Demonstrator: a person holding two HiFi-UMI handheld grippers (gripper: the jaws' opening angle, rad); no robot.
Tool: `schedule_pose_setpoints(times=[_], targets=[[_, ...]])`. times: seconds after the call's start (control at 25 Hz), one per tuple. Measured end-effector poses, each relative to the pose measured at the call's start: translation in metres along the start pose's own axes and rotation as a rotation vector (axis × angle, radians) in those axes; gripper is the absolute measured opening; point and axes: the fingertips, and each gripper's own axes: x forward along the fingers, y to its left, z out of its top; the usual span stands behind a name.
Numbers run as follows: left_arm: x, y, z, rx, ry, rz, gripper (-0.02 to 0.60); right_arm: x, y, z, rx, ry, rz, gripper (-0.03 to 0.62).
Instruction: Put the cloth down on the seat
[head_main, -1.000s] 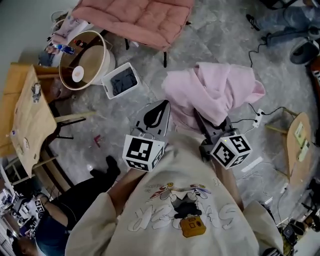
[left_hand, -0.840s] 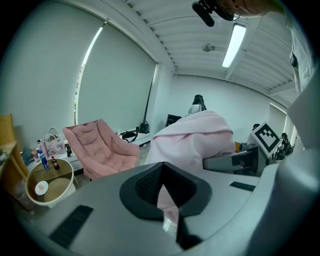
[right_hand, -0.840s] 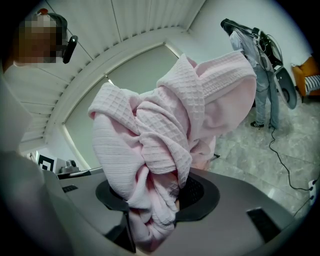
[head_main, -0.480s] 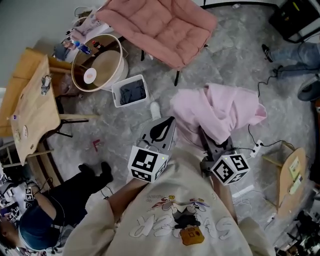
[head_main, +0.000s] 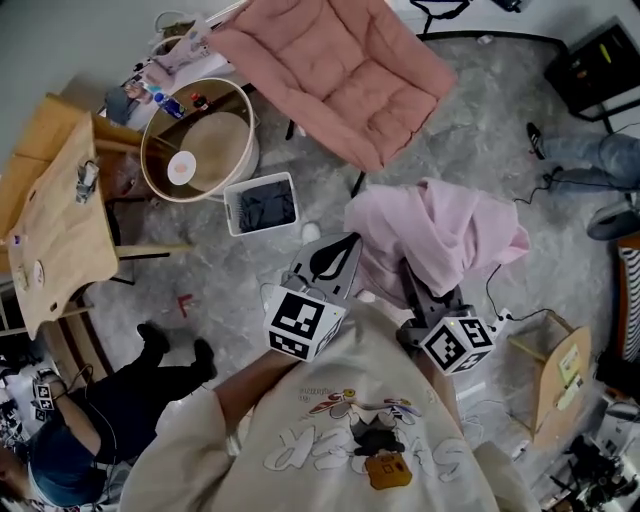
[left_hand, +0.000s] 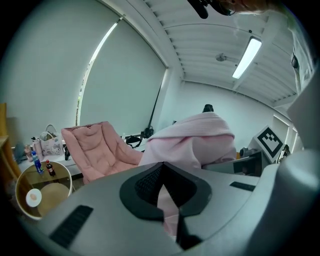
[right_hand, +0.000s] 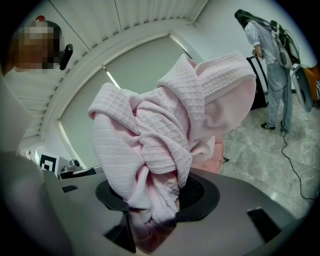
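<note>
A pink waffle-weave cloth (head_main: 440, 225) hangs bunched in the air in front of me. My right gripper (head_main: 420, 290) is shut on a thick fold of the cloth (right_hand: 160, 130), which fills the space between the jaws (right_hand: 155, 210). My left gripper (head_main: 338, 255) is beside it on the left, its jaws nearly together with a thin strip of the cloth (left_hand: 200, 135) between the pads (left_hand: 167, 200). The seat, a padded pink folding chair (head_main: 340, 70), stands ahead and slightly left on the grey floor, also in the left gripper view (left_hand: 95, 150).
A round wooden tub (head_main: 195, 150) and a white bin (head_main: 262, 205) with dark fabric stand left of the chair. A wooden table (head_main: 55, 230) is at far left, with a person's legs (head_main: 130, 390) on the floor near it. Another person (right_hand: 272, 65) stands at right. A wooden stool (head_main: 560, 370) is lower right.
The chair has come lower and larger in the head view, so both grippers with the cloth are nearer to it. The grip on the cloth looks the same.
</note>
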Motion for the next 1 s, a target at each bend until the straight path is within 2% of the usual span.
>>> schedule_pose_setpoints(times=[0.2,0.48,0.8,1.0], targets=[[0.004,0.061,0.034,-0.009,-0.037,-0.015,0.005,0.053,0.028,0.023,-0.004,-0.015,-0.029,0.232],[0.015,0.134,0.052,-0.026,-0.039,-0.051,0.005,0.118,0.057,0.042,-0.007,-0.053,-0.06,0.232],[0.026,0.168,0.057,-0.044,-0.03,-0.104,0.005,0.159,0.068,0.051,0.004,-0.047,-0.095,0.232],[0.055,0.18,0.07,-0.014,-0.03,-0.093,0.005,0.178,0.051,0.065,-0.006,-0.026,-0.1,0.232]])
